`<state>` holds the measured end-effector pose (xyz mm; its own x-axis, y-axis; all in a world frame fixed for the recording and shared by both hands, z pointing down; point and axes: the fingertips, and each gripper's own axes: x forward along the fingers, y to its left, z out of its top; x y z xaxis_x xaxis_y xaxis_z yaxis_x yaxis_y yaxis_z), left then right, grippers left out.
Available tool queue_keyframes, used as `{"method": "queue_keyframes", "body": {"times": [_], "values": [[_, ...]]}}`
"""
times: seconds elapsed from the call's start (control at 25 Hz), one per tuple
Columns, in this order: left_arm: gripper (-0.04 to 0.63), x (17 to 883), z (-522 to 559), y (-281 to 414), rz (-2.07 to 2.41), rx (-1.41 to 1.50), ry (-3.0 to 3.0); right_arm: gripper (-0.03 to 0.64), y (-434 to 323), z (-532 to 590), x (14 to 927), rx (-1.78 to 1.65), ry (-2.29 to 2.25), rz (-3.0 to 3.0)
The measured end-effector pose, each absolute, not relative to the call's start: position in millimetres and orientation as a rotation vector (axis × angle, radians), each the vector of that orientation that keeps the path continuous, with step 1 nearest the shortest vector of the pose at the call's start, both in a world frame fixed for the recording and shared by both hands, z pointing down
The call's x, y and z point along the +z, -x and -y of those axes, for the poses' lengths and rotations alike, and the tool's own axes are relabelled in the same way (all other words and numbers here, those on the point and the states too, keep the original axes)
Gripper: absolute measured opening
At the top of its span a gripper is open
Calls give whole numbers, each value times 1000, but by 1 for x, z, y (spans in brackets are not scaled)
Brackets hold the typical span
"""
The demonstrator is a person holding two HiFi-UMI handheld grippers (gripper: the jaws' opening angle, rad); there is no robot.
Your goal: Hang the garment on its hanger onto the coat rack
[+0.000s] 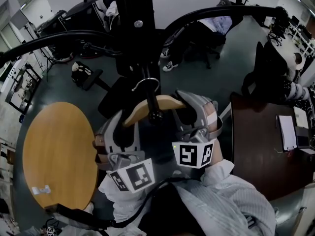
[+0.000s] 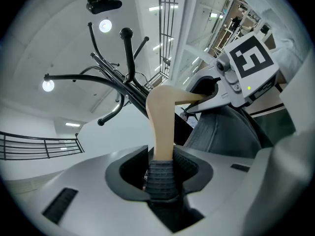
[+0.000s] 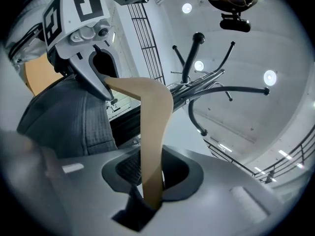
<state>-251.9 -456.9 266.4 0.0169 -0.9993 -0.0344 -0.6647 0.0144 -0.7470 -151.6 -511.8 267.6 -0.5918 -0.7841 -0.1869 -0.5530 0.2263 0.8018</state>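
Left gripper point(image 2: 161, 173) and right gripper point(image 3: 150, 193) each pinch the hanger point(image 1: 152, 104) by an arm. Keep it level and ease the hook point(image 1: 147, 79) over a rack point(image 1: 133, 14) branch.

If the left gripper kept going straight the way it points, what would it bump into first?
Probably the coat rack: its dark pole stands beyond the wooden hanger clamped in the left gripper. Depth is hard to judge.

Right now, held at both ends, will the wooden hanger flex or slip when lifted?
The wooden hanger looks thick, so probably stiff. Its smooth finish could slide if the grip loosens. The grey garment on it sags, likely swinging.
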Motion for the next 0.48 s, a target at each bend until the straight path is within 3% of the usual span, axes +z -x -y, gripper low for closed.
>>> {"method": "queue_keyframes", "body": {"times": [0.48], "values": [[127,263,452,249,-1685,-677,1617,95,148,507,268,-1282,-1276,2276]]}}
